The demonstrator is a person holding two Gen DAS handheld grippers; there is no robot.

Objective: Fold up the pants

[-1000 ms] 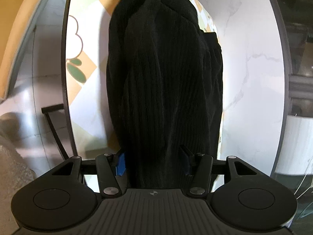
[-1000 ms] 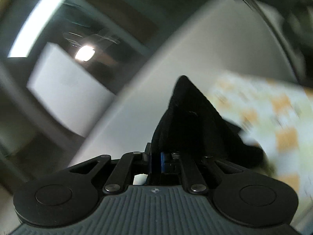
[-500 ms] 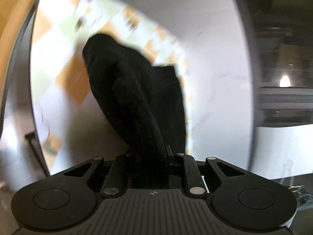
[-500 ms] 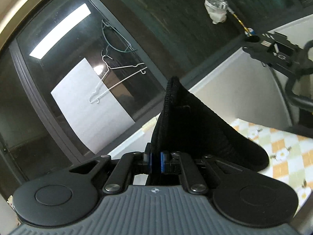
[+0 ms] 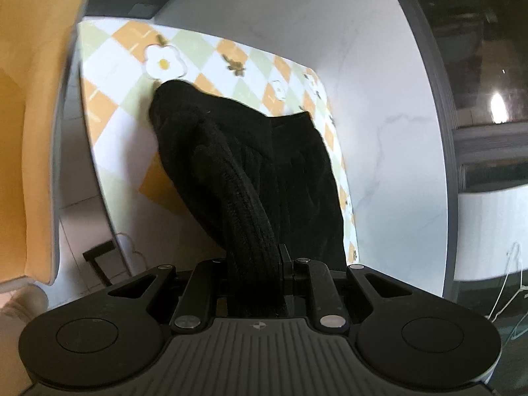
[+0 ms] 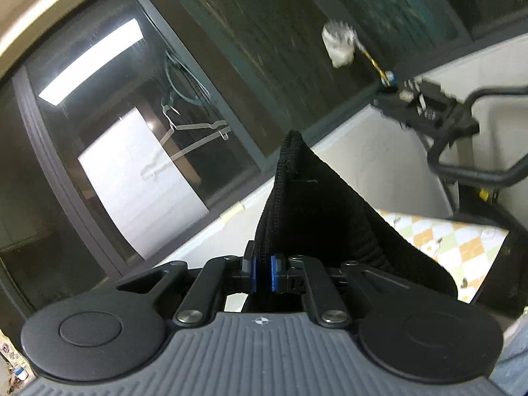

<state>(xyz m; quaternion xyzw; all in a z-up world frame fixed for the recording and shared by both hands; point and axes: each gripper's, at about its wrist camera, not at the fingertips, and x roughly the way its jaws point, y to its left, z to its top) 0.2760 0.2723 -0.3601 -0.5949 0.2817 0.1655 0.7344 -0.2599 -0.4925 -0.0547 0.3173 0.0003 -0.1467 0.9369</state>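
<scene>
Left wrist view: the left gripper [image 5: 255, 264] is clamping a thick ribbed fold of the black pants [image 5: 250, 171], its jaws closed tightly on the cloth at lower centre of the frame. From that grip the garment is running away up the frame, its long axis leaning toward the upper left, and its far end is lying on the checked mat [image 5: 204, 52] that is covering part of the white table [image 5: 389, 105]. The near part appears to be hanging clear of the surface.

Right wrist view: the right gripper [image 6: 262, 272] is pinching a thinner edge of the same pants between its blue pads [image 6: 274, 272], the jaws nearly together. Here the cloth is rising to a peak at frame centre and draping down toward the lower right, where a corner of the mat is showing.

Judged from both views, the garment is spanning between the two grippers, so neither is nearer to it; the coming fold is likely depending on carrying the held edges along that long axis toward the end resting on the mat.

Count: one pair of pants, two grippers, one mat, one table.
</scene>
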